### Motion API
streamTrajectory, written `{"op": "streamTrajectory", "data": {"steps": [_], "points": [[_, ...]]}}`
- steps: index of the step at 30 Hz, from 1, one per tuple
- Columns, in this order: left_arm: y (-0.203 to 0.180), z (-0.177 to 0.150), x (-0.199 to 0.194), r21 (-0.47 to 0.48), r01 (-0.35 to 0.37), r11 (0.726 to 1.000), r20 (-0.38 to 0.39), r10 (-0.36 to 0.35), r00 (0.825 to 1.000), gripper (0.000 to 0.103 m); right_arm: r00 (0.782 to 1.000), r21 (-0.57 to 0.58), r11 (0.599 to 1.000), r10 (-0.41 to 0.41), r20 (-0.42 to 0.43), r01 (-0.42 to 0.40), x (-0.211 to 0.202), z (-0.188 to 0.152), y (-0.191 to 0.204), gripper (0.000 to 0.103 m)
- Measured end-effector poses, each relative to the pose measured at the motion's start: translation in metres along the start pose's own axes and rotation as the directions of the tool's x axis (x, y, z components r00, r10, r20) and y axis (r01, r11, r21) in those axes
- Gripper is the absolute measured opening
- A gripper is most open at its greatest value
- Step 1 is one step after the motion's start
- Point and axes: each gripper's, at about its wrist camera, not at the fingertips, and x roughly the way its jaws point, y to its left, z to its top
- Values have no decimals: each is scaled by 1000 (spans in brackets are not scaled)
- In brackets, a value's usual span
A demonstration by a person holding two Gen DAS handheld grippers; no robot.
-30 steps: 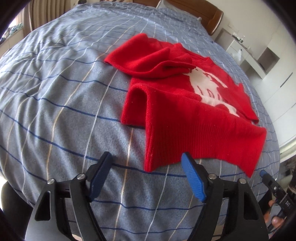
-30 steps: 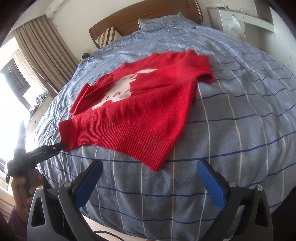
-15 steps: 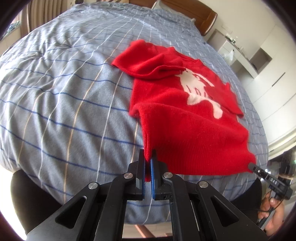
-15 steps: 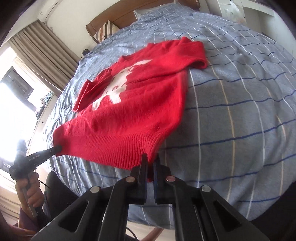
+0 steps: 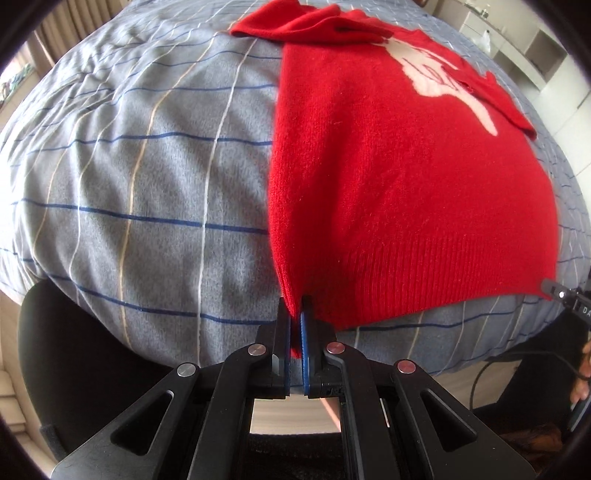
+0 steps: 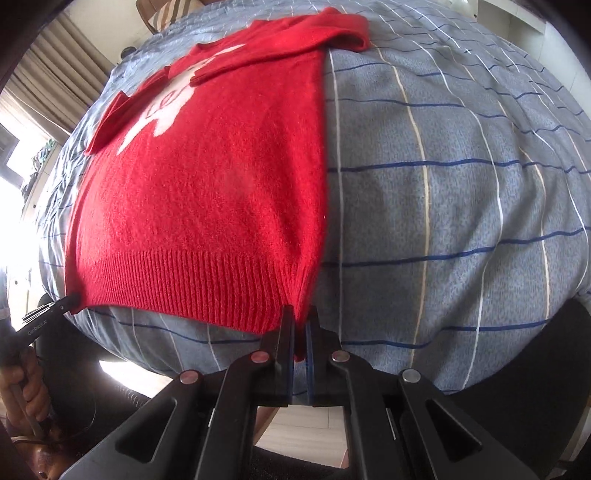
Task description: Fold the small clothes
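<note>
I see 1 red sweater [image 5: 399,177] on 1 bed [image 5: 147,166]. I've got 2 grippers: my left gripper [image 5: 295,325] & my right gripper [image 6: 300,328]. 1 striped pillow [image 6: 166,11] too.

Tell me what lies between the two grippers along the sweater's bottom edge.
Only the ribbed hem of the red sweater spans from the left gripper to the right gripper, each pinching one bottom corner; both wrist views show it.

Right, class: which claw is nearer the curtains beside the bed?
Left. The left claw grips the hem corner of the red sweater on the curtains side. The right claw grips the opposite corner, farther across the bed.
</note>
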Motion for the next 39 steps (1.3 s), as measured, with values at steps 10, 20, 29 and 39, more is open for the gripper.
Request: {"op": "streamTrajectory", "data": {"steps": [10,20,29,39], "points": [[5,7,36,-45,-19,999,-24,18,1000,2,1000,62,998,-17,-17,18,36,8,-9,4],[-1,5,30,-30,-45,999,-11,45,999,16,1000,66,998,-2,-5,3,41,14,-9,14],[17,-18,-60,23,-203,979,98,200,975,77,972,-175,956,-232,33,234,-54,24,-8,45],[47,23,-87,-218,-139,966,245,192,950,84,954,-624,768,59,294,145,-31,149,149,68]]}}
